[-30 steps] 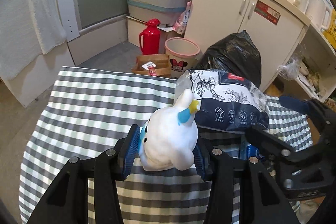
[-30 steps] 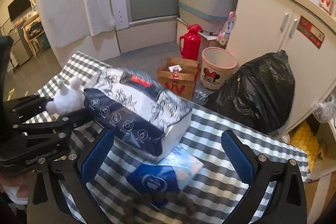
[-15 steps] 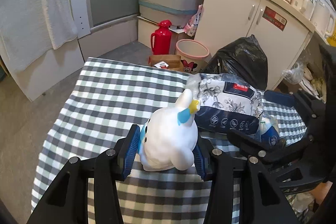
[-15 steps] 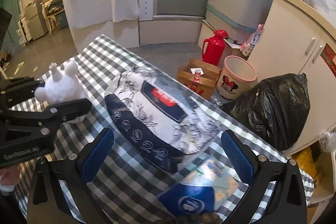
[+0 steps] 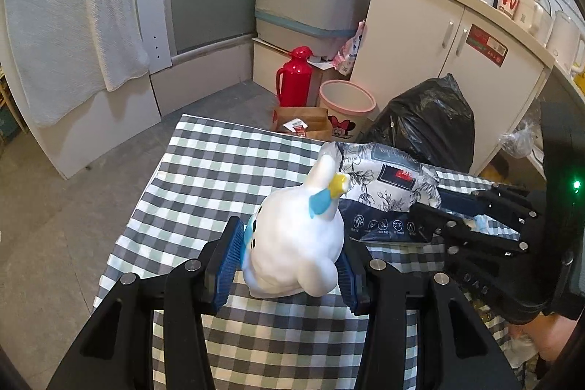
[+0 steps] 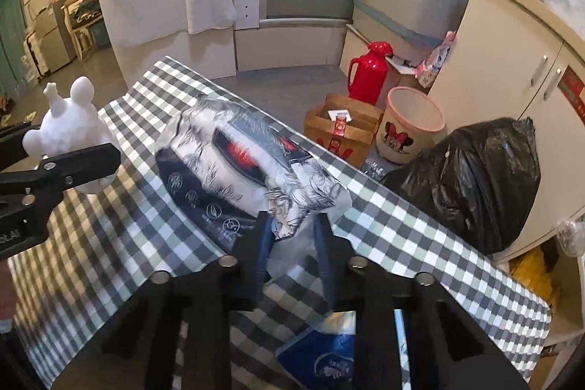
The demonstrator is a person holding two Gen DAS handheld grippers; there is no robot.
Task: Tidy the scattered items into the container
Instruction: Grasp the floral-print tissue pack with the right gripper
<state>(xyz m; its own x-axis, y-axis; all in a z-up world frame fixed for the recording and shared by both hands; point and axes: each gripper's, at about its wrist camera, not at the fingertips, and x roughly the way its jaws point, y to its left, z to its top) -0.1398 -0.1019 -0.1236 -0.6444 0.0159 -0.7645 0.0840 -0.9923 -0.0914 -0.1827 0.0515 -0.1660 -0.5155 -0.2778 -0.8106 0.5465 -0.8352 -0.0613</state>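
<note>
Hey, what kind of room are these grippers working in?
Probably a home kitchen or utility corner: a checked tablecloth covers the table, with a white cabinet under a counter, a red thermos and a full black rubbish bag on the floor.

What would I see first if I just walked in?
Probably the white bunny toy, squeezed between the left gripper fingers above the checked tablecloth. Next, the flowery tissue pack on that cloth, its near end pinched by the right gripper. Behind, on the floor, a bright red thermos.
</note>
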